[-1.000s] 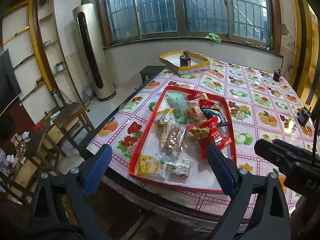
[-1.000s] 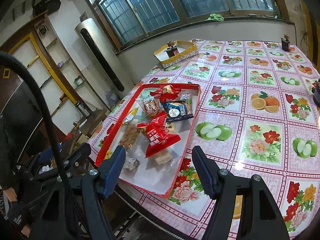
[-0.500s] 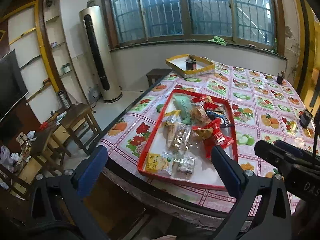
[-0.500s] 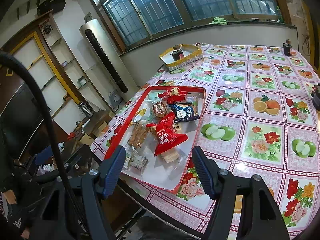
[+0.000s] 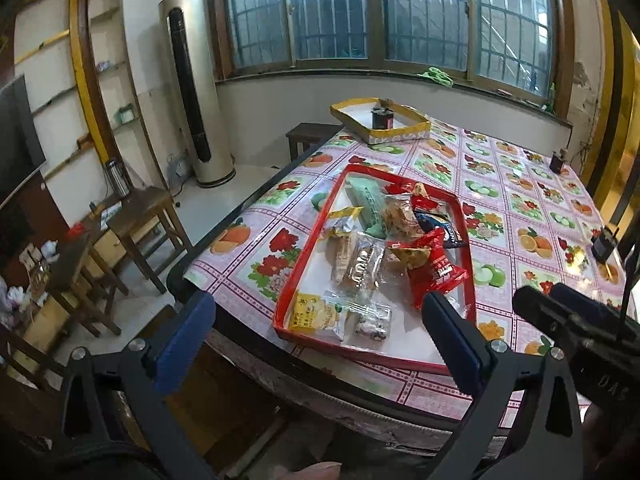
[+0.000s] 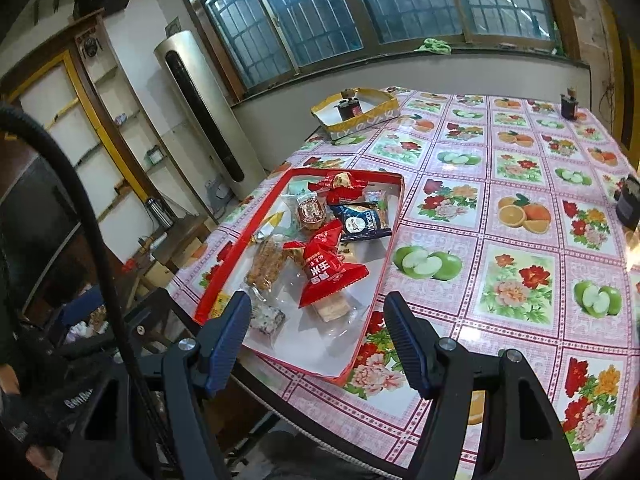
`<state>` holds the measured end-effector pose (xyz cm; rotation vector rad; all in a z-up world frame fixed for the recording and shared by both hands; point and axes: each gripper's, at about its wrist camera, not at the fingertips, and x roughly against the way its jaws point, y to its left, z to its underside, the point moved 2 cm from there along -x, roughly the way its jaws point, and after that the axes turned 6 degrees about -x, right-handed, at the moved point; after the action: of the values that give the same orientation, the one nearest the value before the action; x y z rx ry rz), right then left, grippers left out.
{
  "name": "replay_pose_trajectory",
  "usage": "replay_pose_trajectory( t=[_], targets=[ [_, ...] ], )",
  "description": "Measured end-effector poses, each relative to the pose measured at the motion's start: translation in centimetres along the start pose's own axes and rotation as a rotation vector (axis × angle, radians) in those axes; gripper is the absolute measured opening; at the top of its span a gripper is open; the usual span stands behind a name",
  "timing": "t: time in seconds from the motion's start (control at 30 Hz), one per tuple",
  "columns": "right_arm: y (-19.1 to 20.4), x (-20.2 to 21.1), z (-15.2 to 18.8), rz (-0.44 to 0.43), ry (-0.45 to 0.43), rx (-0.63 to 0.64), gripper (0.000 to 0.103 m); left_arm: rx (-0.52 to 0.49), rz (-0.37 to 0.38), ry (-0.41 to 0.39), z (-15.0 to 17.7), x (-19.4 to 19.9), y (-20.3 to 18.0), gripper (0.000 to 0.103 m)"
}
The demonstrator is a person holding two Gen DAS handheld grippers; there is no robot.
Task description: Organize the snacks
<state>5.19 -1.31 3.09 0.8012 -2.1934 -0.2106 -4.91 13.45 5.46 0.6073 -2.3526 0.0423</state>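
A red-rimmed tray [image 5: 308, 240] [image 6: 384, 256] lies near the table's front edge, filled with several wrapped snacks. Among them are a red packet [image 5: 438, 272] [image 6: 326, 274], a green packet [image 5: 370, 204], a dark blue packet [image 6: 362, 220] and a yellow biscuit pack [image 5: 314, 316]. My left gripper [image 5: 316, 320] hangs in front of the tray's near end, open, with nothing between its blue pads. Before the tray's near right corner my right gripper [image 6: 316, 316] is open and empty too. The right gripper's black body [image 5: 576, 328] shows at the right of the left wrist view.
A yellow-rimmed box [image 5: 380, 122] [image 6: 356, 114] with a dark jar inside stands at the table's far end. Small dark objects [image 5: 558, 160] [image 6: 628, 204] sit along the right side. The fruit-pattern tablecloth [image 6: 500, 216] covers the table. Wooden stools [image 5: 140, 224] and a tower fan [image 5: 196, 88] stand at the left.
Both views have drawn back and risen a little, so the tray sits further from the fingers. The left gripper's pads stand slightly wider apart than a second ago.
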Motion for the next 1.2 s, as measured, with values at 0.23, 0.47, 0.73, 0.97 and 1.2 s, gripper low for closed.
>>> replay_pose_trajectory(
  t=[0.23, 0.47, 0.73, 0.97, 1.2],
  targets=[
    [0.6, -0.1, 0.3, 0.05, -0.01, 0.034, 0.069, -0.005, -0.039, -0.025, 0.0, 0.1, 0.2, 0.103],
    [0.3, -0.3, 0.3, 0.056, -0.001, 0.025, 0.069, -0.011, -0.048, -0.019, -0.2, -0.1, -0.1, 0.103],
    [0.3, -0.6, 0.3, 0.056, 0.005, 0.026, 0.069, -0.024, -0.046, -0.012, -0.4, -0.4, -0.4, 0.103],
    [0.3, -0.6, 0.2, 0.067, 0.001, 0.04, 0.069, -0.029, -0.048, -0.008, -0.5, -0.7, -0.5, 0.103],
    [0.2, -0.7, 0.1, 0.071, 0.003, 0.039, 0.069, -0.043, -0.049, -0.001, -0.5, -1.3, -0.6, 0.103]
  ],
)
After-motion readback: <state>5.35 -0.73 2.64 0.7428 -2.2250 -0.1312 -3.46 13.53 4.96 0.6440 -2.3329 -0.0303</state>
